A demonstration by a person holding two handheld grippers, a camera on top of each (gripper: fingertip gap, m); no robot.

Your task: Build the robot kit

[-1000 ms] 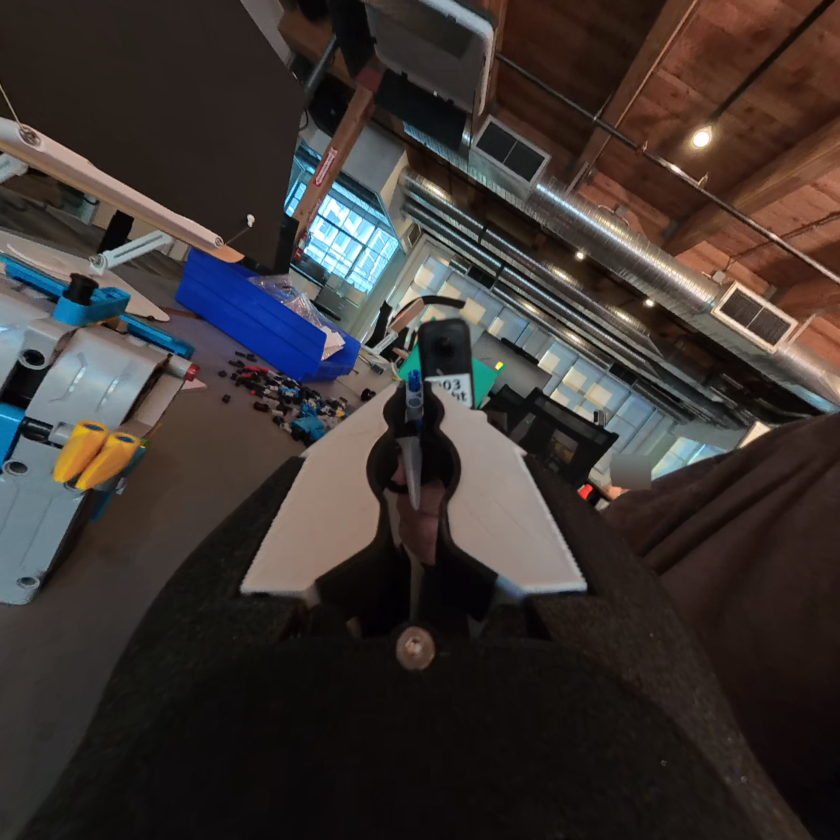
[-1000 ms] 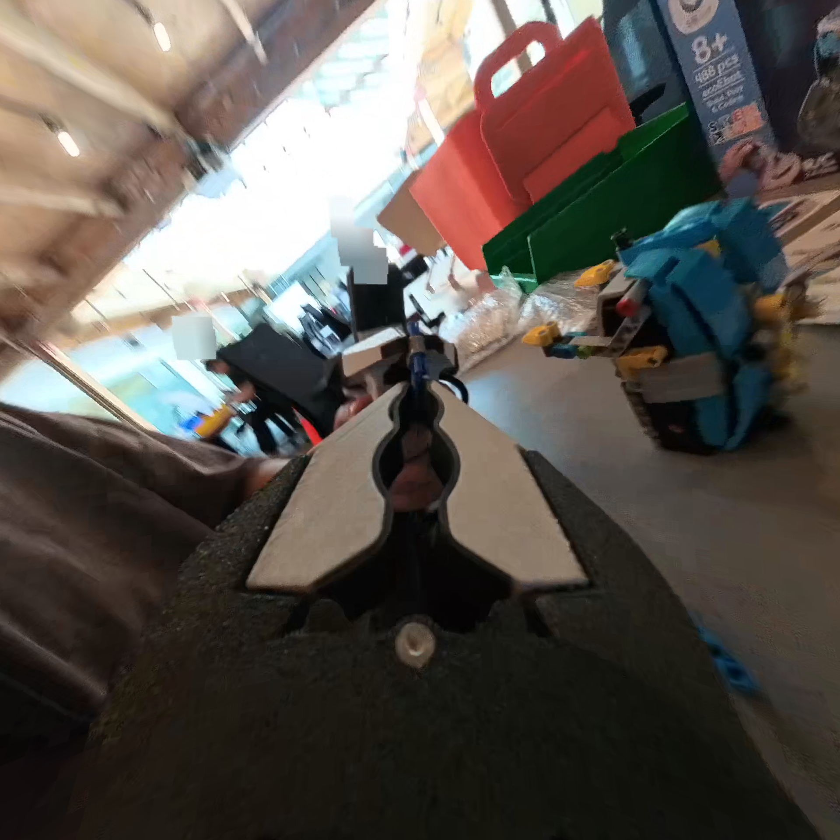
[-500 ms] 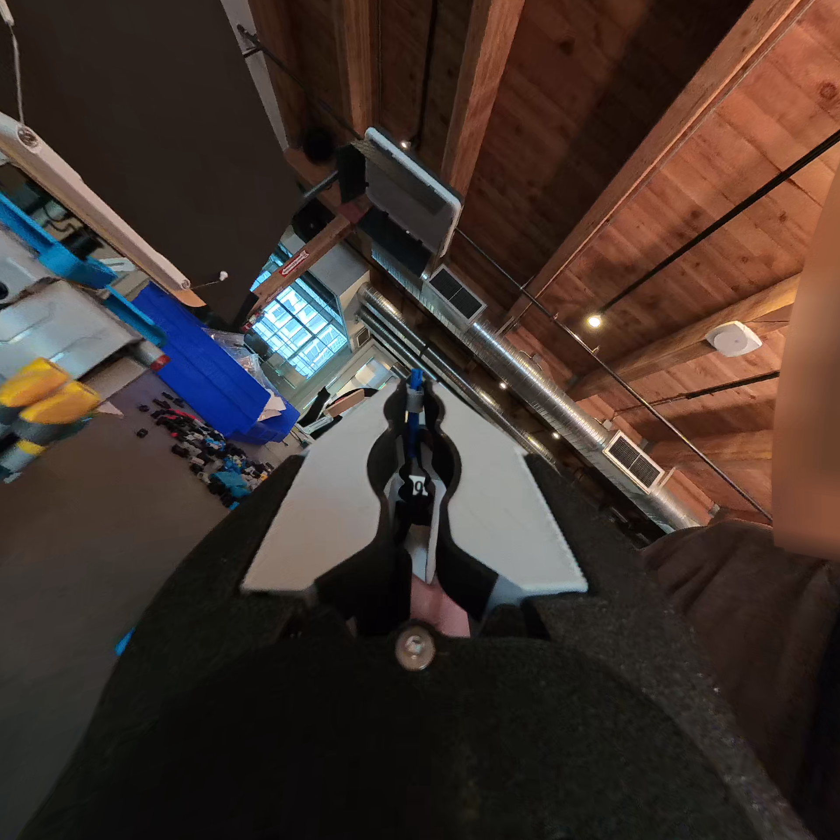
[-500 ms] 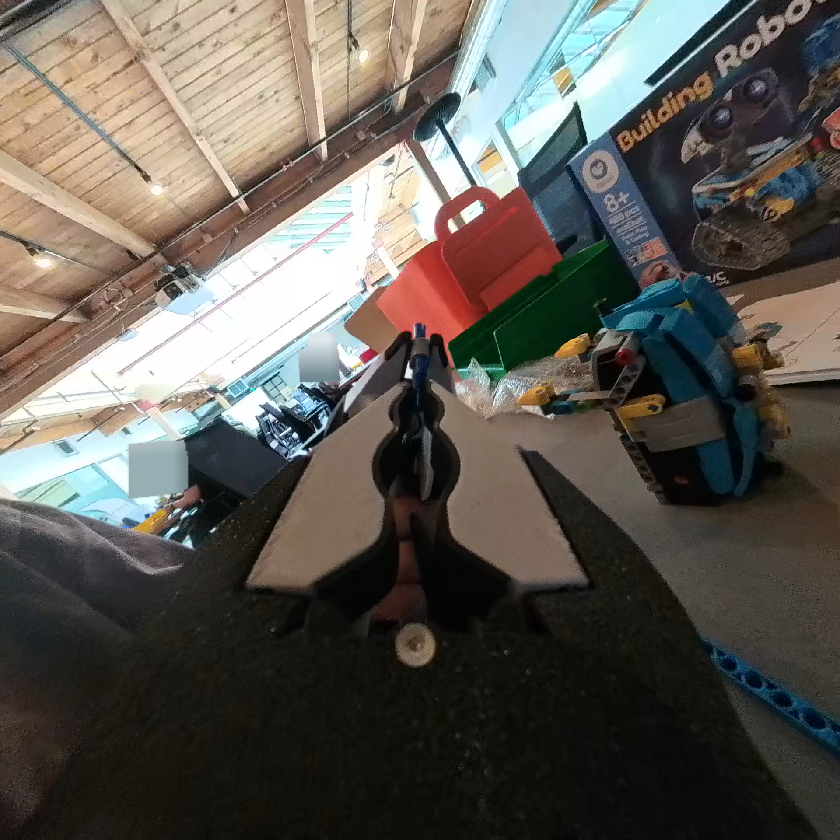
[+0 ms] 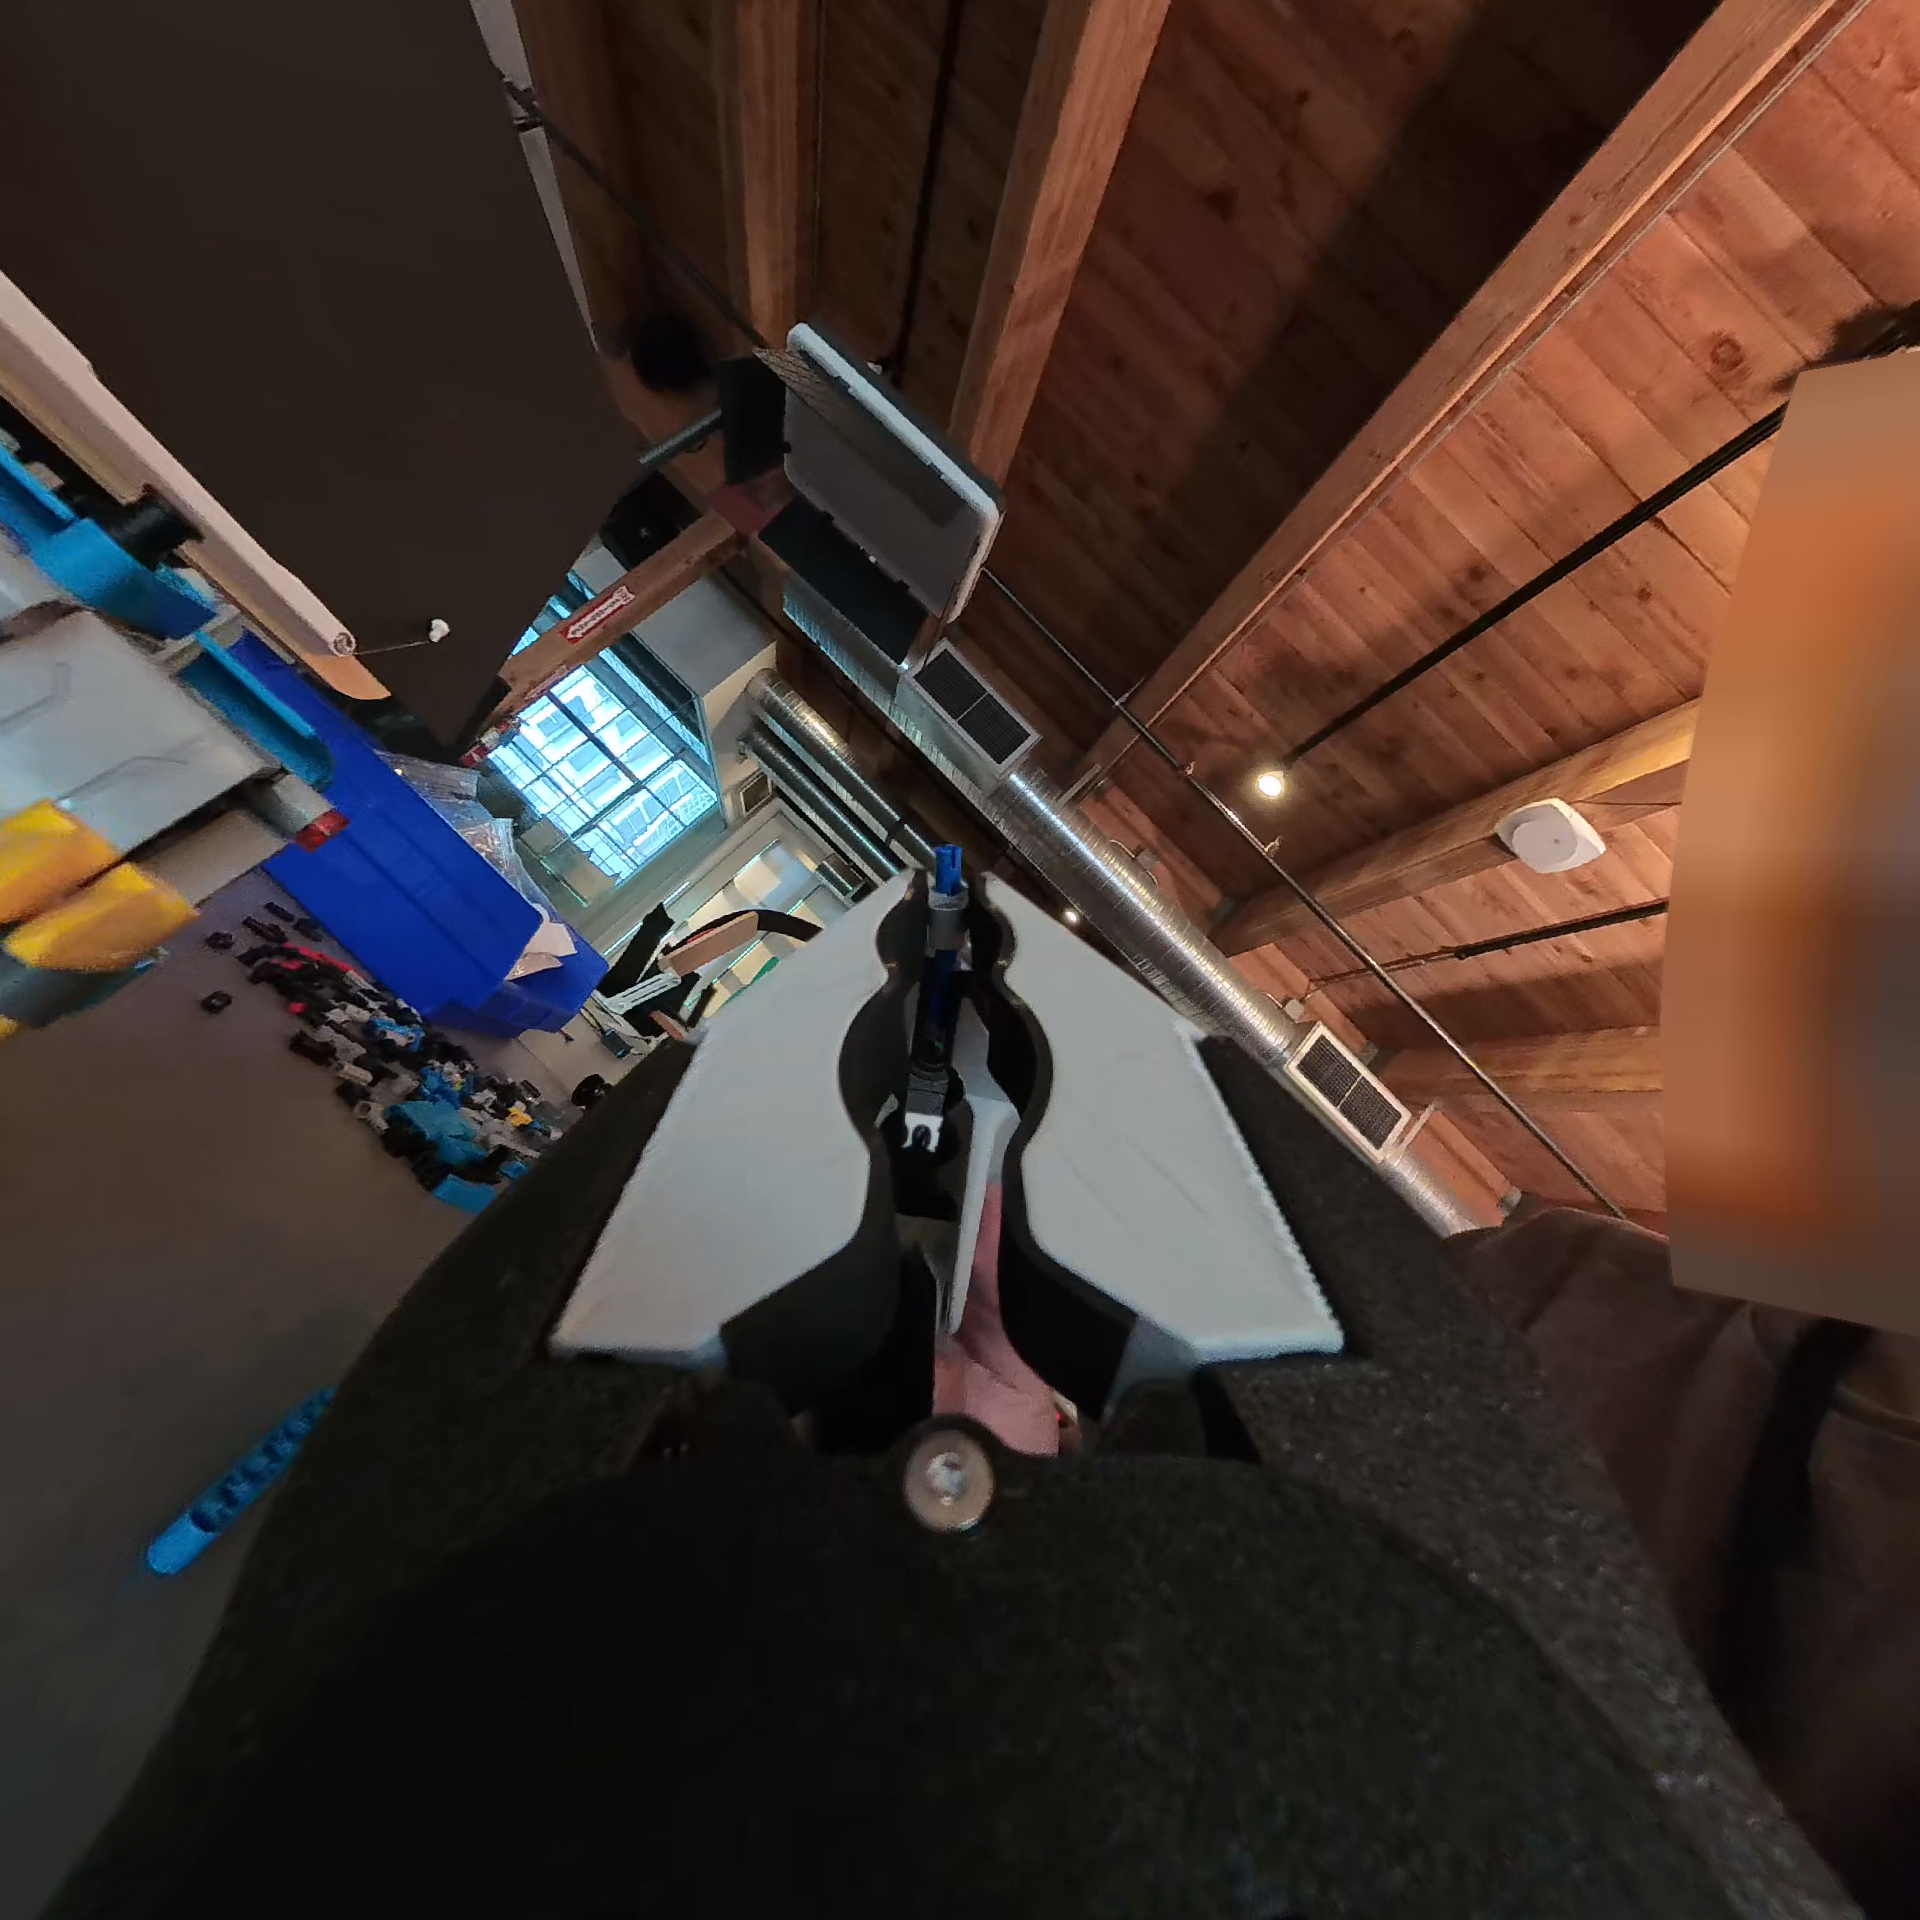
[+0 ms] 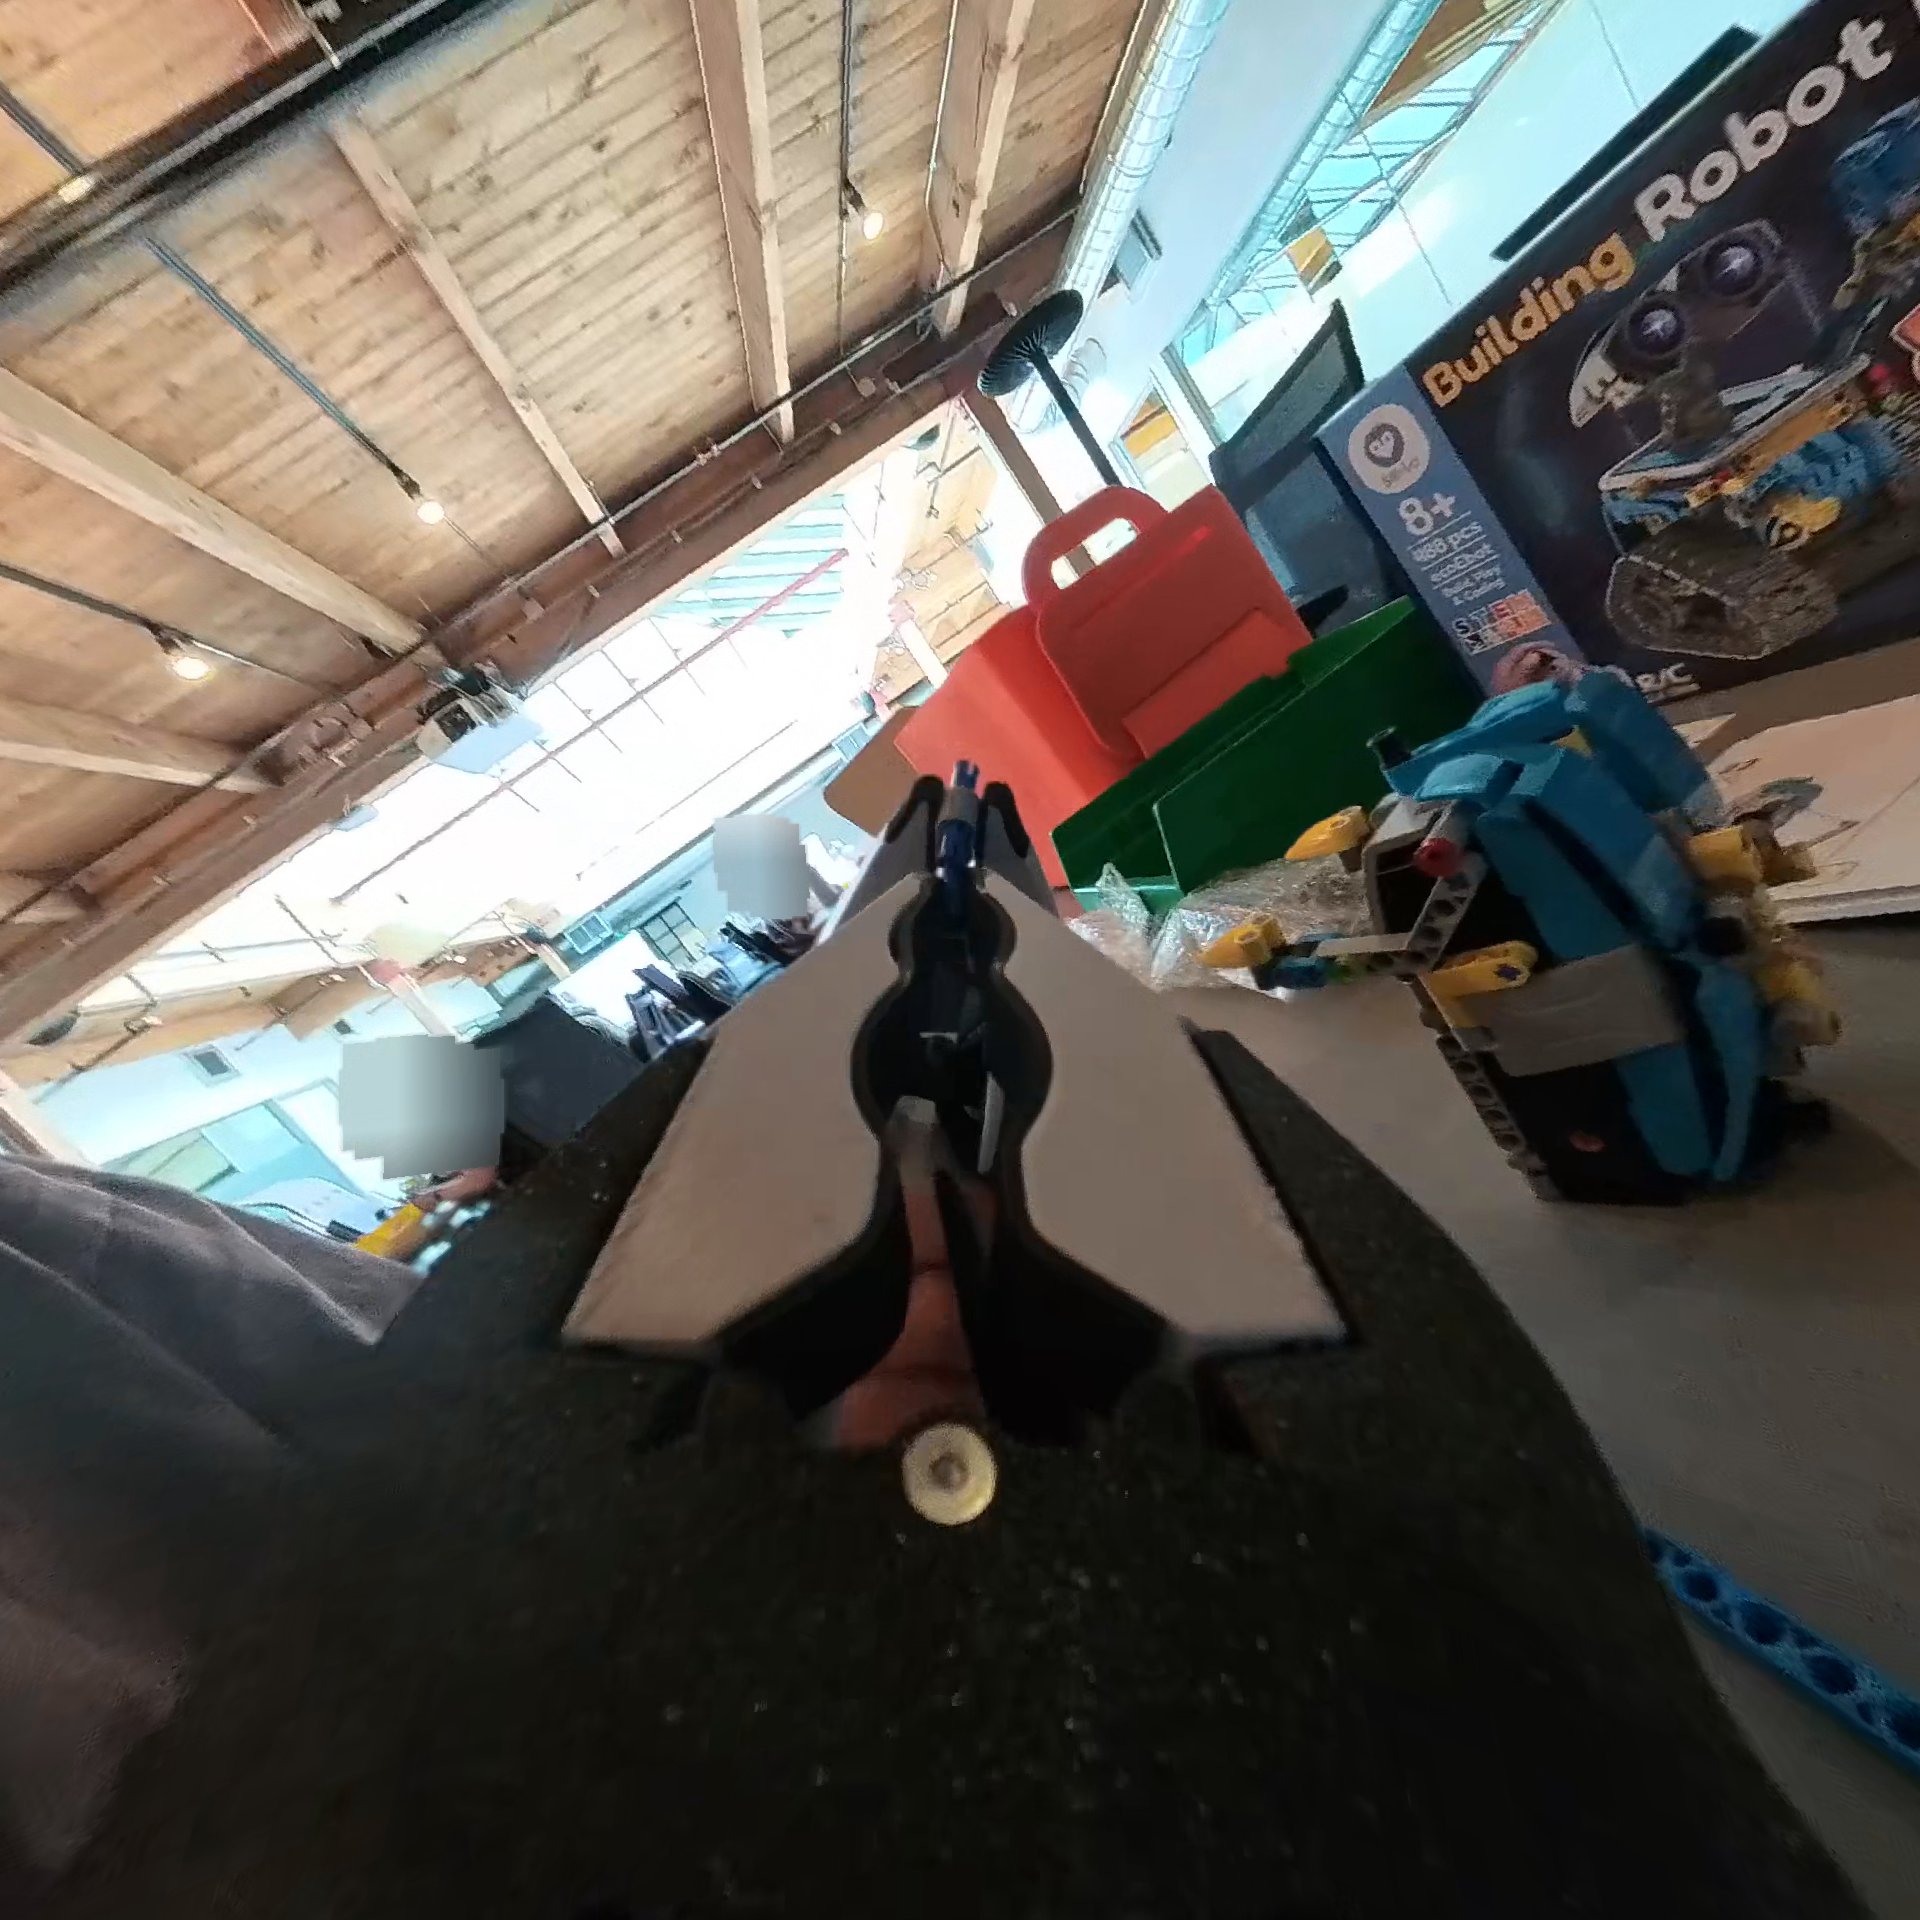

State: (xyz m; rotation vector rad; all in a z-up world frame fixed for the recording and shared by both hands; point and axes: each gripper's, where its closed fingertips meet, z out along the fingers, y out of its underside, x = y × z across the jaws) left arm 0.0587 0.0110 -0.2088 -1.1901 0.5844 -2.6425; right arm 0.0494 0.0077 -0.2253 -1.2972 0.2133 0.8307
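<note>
Blue-grey pin piece (image 5: 943, 902) pinched at tips of left gripper (image 5: 945, 914), both tongs meeting on it; right gripper (image 6: 961, 831) clamped on same piece (image 6: 962, 805). Other gripper mostly hidden behind own fingers. Blue brick robot (image 6: 1590, 956) on table (image 6: 1558, 1351) at right, apart. Loose bricks (image 5: 416, 1081) blurry, small.
</note>
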